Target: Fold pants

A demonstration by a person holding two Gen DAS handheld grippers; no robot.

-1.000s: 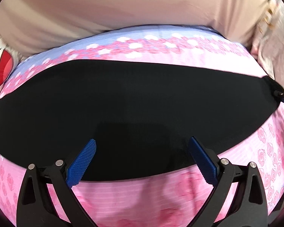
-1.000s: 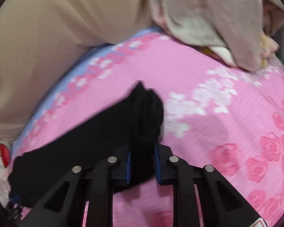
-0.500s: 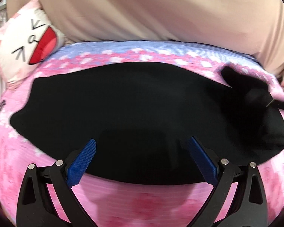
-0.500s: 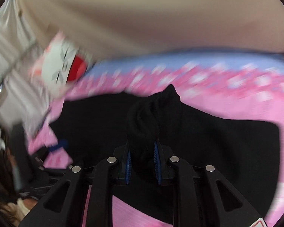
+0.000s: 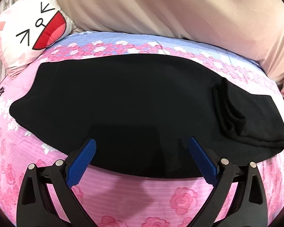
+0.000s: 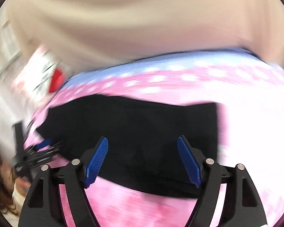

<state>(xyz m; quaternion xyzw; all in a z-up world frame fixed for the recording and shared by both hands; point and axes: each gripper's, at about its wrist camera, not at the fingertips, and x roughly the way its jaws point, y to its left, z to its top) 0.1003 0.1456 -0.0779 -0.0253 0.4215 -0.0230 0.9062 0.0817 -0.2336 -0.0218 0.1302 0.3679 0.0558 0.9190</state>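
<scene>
Now black pants (image 5: 134,106) lie folded on pink sheet (image 5: 183,198), bunched flap at 3 o'clock. Right gripper (image 6: 142,160) jaws just opened, nothing between; left gripper (image 5: 142,160) spread, empty. Next, smooth bunched flap flat before next fold.

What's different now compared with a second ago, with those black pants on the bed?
The right hand-held gripper carried one end of the black pants across onto the rest, then its jaws just opened and let go; nothing is between them now. That end now lies as a folded layer on top. The left hand-held gripper stayed open and empty above the near edge, and the pink floral bedsheet and cat pillow are unchanged.
</scene>
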